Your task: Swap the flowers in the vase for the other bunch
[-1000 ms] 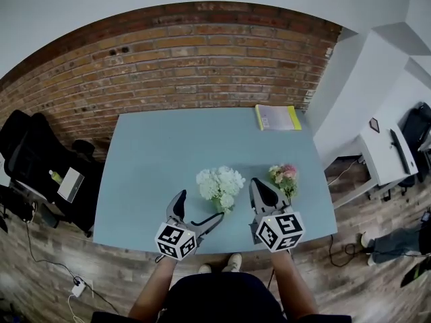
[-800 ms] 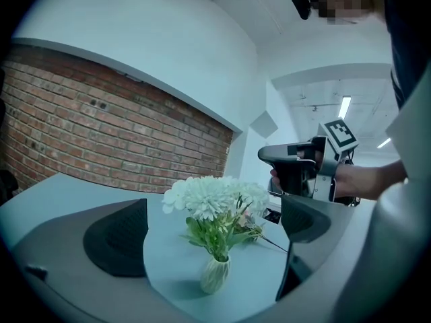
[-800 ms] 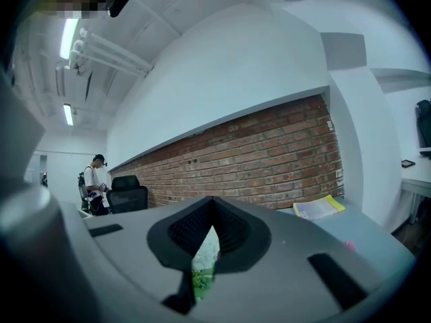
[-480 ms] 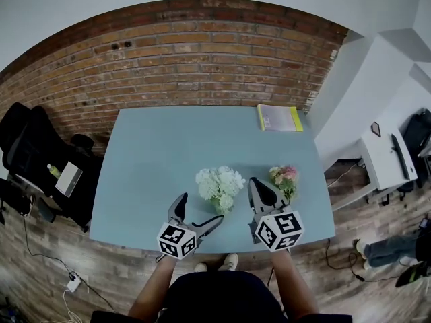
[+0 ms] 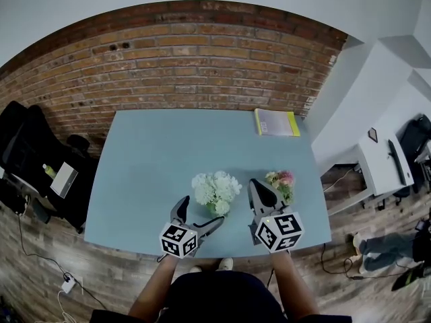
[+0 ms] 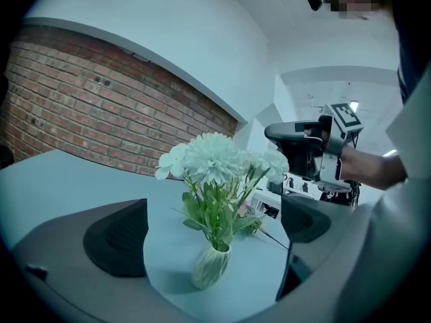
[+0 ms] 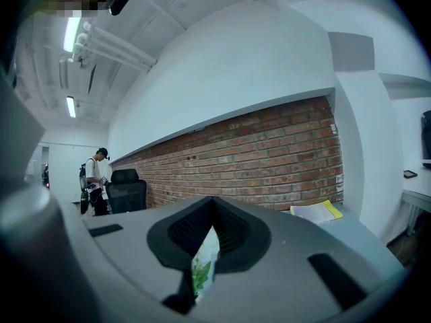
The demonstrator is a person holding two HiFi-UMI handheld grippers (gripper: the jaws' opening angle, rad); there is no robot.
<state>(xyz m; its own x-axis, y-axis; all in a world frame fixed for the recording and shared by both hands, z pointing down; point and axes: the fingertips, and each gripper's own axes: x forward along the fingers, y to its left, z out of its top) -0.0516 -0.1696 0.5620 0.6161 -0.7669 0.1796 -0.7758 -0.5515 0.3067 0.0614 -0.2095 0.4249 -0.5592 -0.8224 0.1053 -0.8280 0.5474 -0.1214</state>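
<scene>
The small, pale, ribbed vase [image 6: 210, 268] holding the bunch of white flowers [image 5: 215, 188] is seen at lower centre of the blue-grey counter [image 5: 155, 160]. It is framed, untouched, by the spread jaws of the left gripper [image 5: 197, 215]. The right gripper [image 5: 257, 188] is closed on nothing, just left of the pink bunch [image 5: 281, 180]. If the stems are pulled aslant, the unsteadied vase is likely to be tipped.

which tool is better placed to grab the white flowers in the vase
Left, probably. The left tool is open, with the white flowers and vase lined up ahead between its jaws. The right tool is shut, over by the pink bunch.
</scene>
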